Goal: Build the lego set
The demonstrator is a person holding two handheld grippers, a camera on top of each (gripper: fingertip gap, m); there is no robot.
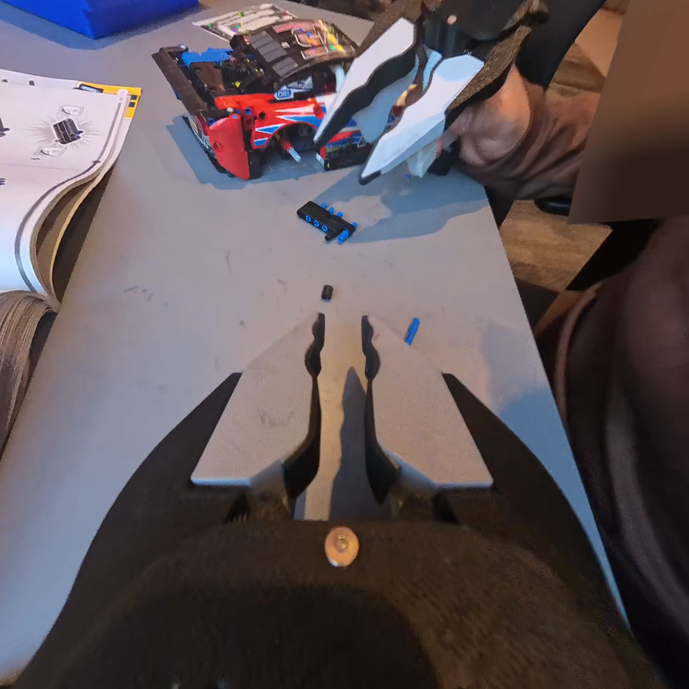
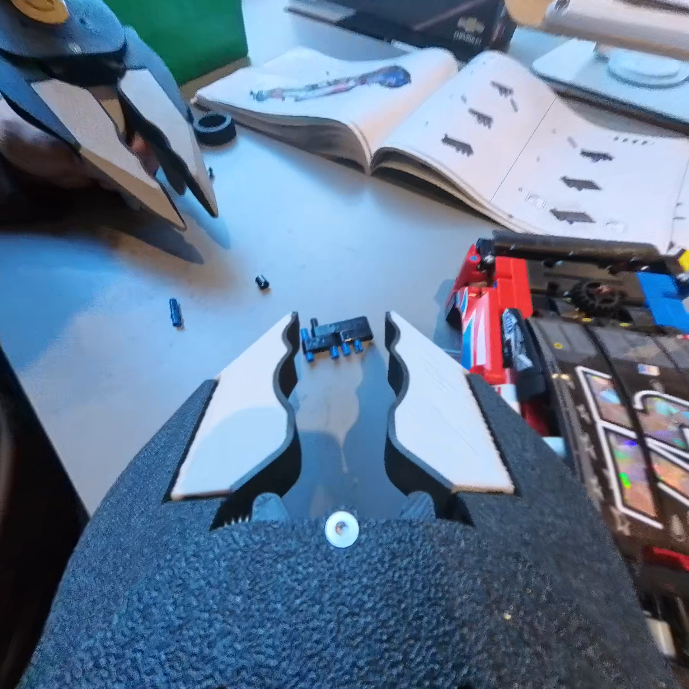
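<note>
right tongs (image 2: 341, 328) apart around black beam with blue pins (image 2: 335, 340), just left of the car (image 2: 522, 335) | left tongs (image 1: 341, 320) apart, empty — near black bush (image 1: 327, 292) | risk: skewed pinch flips beam — pins pop

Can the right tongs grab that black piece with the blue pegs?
Probably yes. The right tongs are open and the black piece with blue pegs lies alone on the table just past their tips, with nothing between. The car sits off to one side.

red, white and blue striped car (image 1: 268, 112), black beam (image 2: 337, 335) with blue pins.
</note>
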